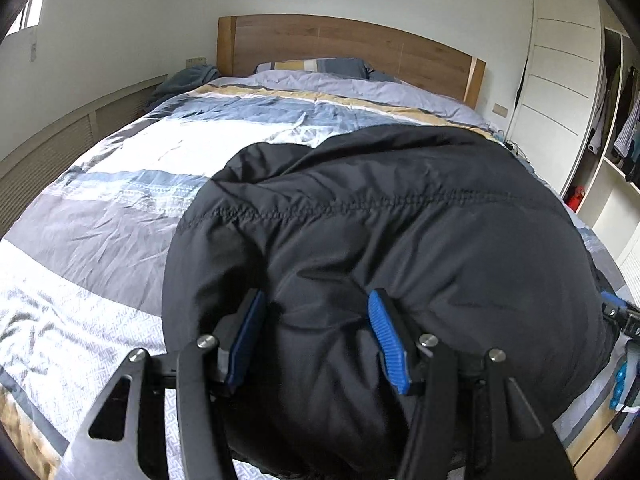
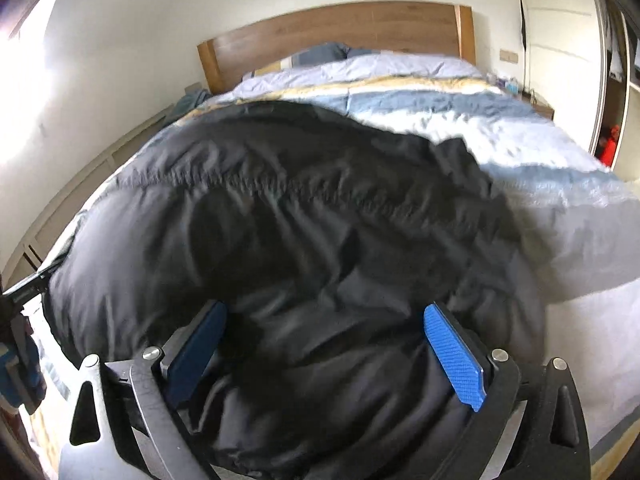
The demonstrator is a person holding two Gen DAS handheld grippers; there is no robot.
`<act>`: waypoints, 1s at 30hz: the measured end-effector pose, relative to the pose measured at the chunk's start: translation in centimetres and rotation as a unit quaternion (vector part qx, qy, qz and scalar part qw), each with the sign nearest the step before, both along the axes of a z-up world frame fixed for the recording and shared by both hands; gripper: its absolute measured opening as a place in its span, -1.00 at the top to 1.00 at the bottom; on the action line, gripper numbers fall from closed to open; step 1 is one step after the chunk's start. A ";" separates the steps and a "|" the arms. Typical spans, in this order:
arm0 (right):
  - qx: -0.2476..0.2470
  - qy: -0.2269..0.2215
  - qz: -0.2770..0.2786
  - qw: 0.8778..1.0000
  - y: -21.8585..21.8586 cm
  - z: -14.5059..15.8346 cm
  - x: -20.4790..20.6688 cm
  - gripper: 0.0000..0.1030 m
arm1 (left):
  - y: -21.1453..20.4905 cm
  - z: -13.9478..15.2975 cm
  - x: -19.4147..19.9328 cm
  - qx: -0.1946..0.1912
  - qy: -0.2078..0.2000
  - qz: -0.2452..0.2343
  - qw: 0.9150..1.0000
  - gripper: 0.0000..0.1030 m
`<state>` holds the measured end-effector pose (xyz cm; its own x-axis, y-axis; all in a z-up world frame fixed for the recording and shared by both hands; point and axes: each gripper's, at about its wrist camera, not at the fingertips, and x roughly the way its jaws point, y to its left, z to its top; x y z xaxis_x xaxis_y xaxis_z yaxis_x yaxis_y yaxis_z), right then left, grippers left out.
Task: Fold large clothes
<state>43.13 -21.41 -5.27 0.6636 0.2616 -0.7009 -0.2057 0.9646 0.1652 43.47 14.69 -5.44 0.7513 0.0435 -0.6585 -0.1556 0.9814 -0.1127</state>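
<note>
A large black puffy jacket point(image 1: 400, 232) lies on the striped bed cover point(image 1: 120, 184), its near edge bunched at the foot of the bed. My left gripper point(image 1: 316, 300) has its blue pads point(image 1: 384, 336) spread apart with a thick bulge of jacket fabric between them. In the right wrist view the same jacket point(image 2: 300, 220) fills the middle. My right gripper point(image 2: 324, 312) is wide open, its blue pads point(image 2: 452, 356) on either side of a mound of jacket. The right gripper shows at the edge of the left view point(image 1: 624, 320).
A wooden headboard point(image 1: 352, 48) and a pillow point(image 1: 320, 66) are at the far end. A white wardrobe point(image 1: 560, 80) with open shelves of clothes stands to the right. A wall with low panelling point(image 1: 60, 140) runs along the left.
</note>
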 end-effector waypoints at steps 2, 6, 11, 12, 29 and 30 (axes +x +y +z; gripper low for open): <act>0.010 0.002 -0.006 1.000 -0.5 -0.8 0.0 -0.93 | -0.1 -0.3 0.0 0.003 0.000 -0.001 1.000 -0.03; 0.012 0.002 -0.008 1.000 -1.2 -1.5 0.0 -0.93 | -0.5 -0.6 -0.1 0.007 -0.001 0.001 1.000 -0.03; 0.011 0.010 -0.021 1.000 -2.6 -2.0 -0.1 -0.93 | -0.9 -0.8 -0.4 0.008 -0.001 0.007 1.000 -0.04; 0.011 0.011 -0.023 1.000 -2.8 -2.0 0.0 -0.93 | -1.1 -0.8 -0.5 0.011 -0.001 0.007 1.000 -0.04; 0.013 -0.002 0.020 1.000 0.0 0.0 -2.3 -0.93 | -2.4 0.1 -2.4 0.029 -0.004 0.011 1.000 -0.04; 0.010 0.001 0.022 1.000 0.2 -0.3 -2.3 -0.93 | -2.4 -0.1 -2.5 0.029 -0.002 0.011 1.000 -0.04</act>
<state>40.83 -21.21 -5.59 0.6500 0.3047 -0.6962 -0.2484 0.9510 0.1843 41.02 12.27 -5.49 0.7524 0.0990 -0.6513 -0.1779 0.9824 -0.0562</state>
